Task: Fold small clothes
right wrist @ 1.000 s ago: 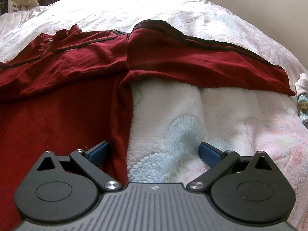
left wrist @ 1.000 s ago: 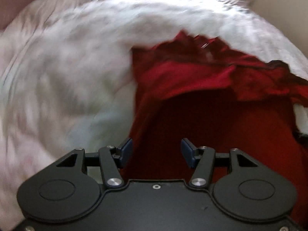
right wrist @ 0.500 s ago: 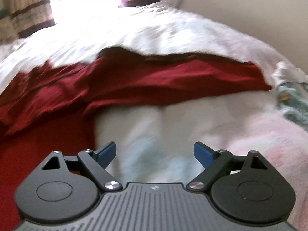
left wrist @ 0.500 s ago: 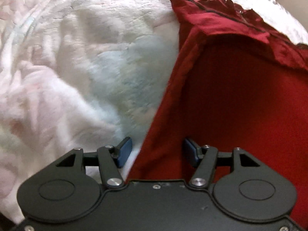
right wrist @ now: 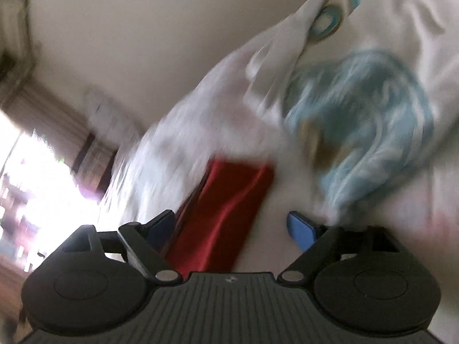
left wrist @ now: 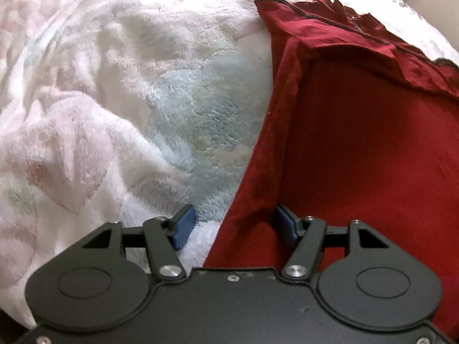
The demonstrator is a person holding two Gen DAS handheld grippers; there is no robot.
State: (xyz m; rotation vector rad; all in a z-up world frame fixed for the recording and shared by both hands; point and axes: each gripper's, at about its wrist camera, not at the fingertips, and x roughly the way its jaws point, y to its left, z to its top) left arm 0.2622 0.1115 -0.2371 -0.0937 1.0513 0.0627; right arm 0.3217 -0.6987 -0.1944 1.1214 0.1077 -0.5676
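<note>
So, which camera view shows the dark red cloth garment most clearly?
The left wrist view: the dark red cloth garment is sharp, showing side edge and collar. The right wrist view is blurred, showing one red strip.

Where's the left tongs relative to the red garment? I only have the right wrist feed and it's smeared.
Observer: The left tongs sit at the side edge of the dark red knit garment, jaws open, with that hem running between the blue pads.
Operator: Gripping it?
Observer: No. There is a clear gap on both sides of the hem, and the cloth lies flat on the fluffy white blanket with pale blue patches.
Operator: Is the top folded at all?
Observer: The left wrist view shows the upper part rumpled, with dark piping along its far edge; I cannot tell whether that is a deliberate fold.
Operator: Right tongs?
Observer: The right tongs are open, over one end of the red cloth.
</note>
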